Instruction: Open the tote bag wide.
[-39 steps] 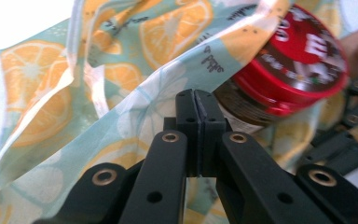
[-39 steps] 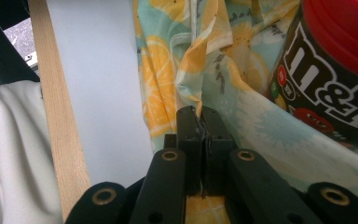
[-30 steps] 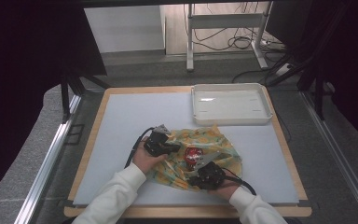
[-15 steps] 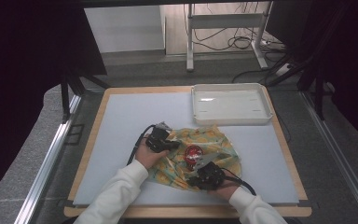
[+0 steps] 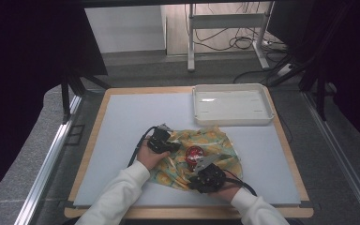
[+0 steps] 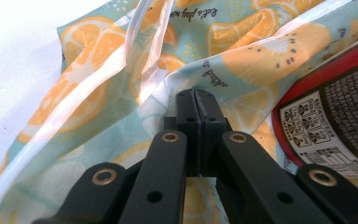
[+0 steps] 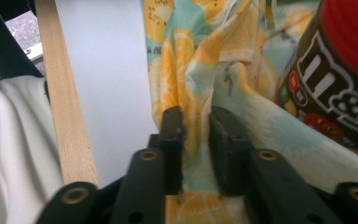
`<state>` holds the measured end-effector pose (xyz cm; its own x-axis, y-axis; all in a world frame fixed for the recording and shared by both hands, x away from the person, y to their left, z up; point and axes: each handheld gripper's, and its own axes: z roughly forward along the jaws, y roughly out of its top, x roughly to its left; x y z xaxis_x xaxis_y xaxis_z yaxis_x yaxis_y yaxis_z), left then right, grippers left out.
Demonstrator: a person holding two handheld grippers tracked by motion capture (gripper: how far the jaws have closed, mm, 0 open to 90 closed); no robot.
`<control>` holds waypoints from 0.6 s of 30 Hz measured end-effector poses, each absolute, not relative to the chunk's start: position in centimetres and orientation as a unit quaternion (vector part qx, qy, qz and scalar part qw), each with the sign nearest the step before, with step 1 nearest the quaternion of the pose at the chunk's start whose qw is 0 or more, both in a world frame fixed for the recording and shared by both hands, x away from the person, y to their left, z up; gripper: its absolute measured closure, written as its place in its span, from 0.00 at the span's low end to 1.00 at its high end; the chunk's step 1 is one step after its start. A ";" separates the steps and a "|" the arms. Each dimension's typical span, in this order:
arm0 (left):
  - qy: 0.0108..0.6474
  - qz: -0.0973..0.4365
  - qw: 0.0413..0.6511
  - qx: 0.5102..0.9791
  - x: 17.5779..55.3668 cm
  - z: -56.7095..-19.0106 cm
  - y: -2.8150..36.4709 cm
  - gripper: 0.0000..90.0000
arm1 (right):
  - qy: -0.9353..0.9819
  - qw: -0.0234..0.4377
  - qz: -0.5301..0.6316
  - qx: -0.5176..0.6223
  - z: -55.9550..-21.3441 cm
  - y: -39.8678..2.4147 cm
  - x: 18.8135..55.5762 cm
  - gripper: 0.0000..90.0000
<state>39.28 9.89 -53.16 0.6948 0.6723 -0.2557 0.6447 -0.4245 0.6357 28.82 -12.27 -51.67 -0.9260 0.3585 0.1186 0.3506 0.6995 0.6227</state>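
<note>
A cloth bag [image 5: 215, 140] printed with orange slices lies rumpled on the white mat, and a red M&M's can [image 5: 194, 153] rests in its folds. My left gripper [image 5: 171, 146] sits at the bag's left side. In the left gripper view its jaws [image 6: 196, 105] are shut on a pinch of the bag's cloth [image 6: 242, 56], with the can's label [image 6: 335, 116] just to the right. My right gripper [image 5: 205, 161] is at the bag's near edge. Its jaws [image 7: 198, 126] have just been opening and stand apart, with a fold of the bag [image 7: 186, 56] loose between them, beside the can [image 7: 335, 79].
A white tray [image 5: 229, 123] stands at the back right of the mat. The table's wooden edge [image 7: 65, 116] runs close beside my right gripper, next to a white sleeve [image 7: 9, 149]. Bare mat [image 5: 136, 117] stretches to the left and behind the bag.
</note>
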 end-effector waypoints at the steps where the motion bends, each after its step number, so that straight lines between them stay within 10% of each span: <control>1: 0.389 0.018 0.369 0.844 39.2 -53.1 9.9 1.00 | 0.920 0.010 0.343 0.190 -51.4 -12.3 28.7 0.72; 9: 0.385 0.019 0.372 0.844 39.1 -53.0 9.8 1.00 | 0.891 0.035 0.412 0.186 -47.8 -13.3 28.4 0.56; 18: 0.378 0.020 0.378 0.845 38.9 -52.7 9.8 1.00 | 0.844 0.098 0.458 0.261 -44.5 -17.1 30.3 0.68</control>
